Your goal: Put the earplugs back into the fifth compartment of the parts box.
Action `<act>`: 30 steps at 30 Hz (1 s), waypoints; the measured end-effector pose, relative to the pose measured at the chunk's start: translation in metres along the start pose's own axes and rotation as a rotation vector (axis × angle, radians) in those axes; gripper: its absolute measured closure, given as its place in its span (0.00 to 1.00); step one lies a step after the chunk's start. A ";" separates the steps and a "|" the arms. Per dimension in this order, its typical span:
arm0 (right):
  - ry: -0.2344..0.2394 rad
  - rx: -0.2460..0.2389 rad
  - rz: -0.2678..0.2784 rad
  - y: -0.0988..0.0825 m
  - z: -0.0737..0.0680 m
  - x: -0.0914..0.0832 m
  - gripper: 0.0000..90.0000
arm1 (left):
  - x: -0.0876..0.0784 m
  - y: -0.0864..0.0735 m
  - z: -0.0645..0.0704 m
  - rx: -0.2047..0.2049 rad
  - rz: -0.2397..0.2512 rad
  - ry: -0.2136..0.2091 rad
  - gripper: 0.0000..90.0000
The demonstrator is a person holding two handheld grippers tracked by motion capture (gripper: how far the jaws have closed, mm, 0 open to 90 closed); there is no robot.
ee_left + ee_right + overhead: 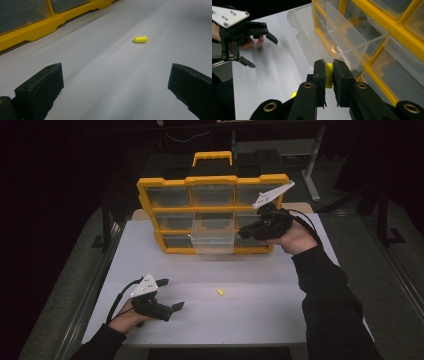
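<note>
From above, the right claw [250, 231] hovers by the organizer's [212, 215] pulled-out drawer [213, 236]; one earplug [220, 292] lies on the worktop [250, 310]. The left claw [115, 87] is spread, empty, facing it. The right claw pinches a second earplug [329, 75]: probably soft, light, squeezable, best held mid-body.

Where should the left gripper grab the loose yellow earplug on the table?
Across its short width, at mid-body. The earplug lies on its side on the bare table, clear of the organizer. Likely best to come straight down from above with the open left gripper, jaws either side of its long axis; it is round and may roll.
</note>
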State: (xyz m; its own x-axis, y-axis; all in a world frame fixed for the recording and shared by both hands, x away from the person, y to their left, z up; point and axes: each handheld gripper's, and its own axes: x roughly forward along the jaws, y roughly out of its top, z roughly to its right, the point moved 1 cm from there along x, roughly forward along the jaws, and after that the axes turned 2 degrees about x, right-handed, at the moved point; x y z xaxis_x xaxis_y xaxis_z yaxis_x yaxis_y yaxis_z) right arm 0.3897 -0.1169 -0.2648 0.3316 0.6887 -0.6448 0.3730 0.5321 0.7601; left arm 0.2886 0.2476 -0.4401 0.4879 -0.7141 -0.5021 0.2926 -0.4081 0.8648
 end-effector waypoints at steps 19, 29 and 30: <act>0.003 -0.056 -0.021 0.042 -0.002 0.024 0.87 | -0.001 0.000 0.000 0.000 0.001 0.000 0.00; 0.003 -0.055 -0.076 0.052 -0.001 0.050 0.87 | -0.001 0.000 0.000 0.004 -0.001 -0.002 0.00; 0.002 -0.056 -0.079 0.052 -0.001 0.052 0.87 | -0.001 0.000 0.000 0.004 -0.001 -0.003 0.00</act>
State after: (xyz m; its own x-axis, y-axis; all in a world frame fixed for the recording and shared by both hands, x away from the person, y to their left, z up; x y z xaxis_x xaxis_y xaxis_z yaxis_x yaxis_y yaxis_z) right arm 0.4260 -0.0530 -0.2585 0.3010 0.6445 -0.7029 0.3491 0.6114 0.7101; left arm 0.2881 0.2484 -0.4396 0.4852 -0.7152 -0.5030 0.2898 -0.4112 0.8643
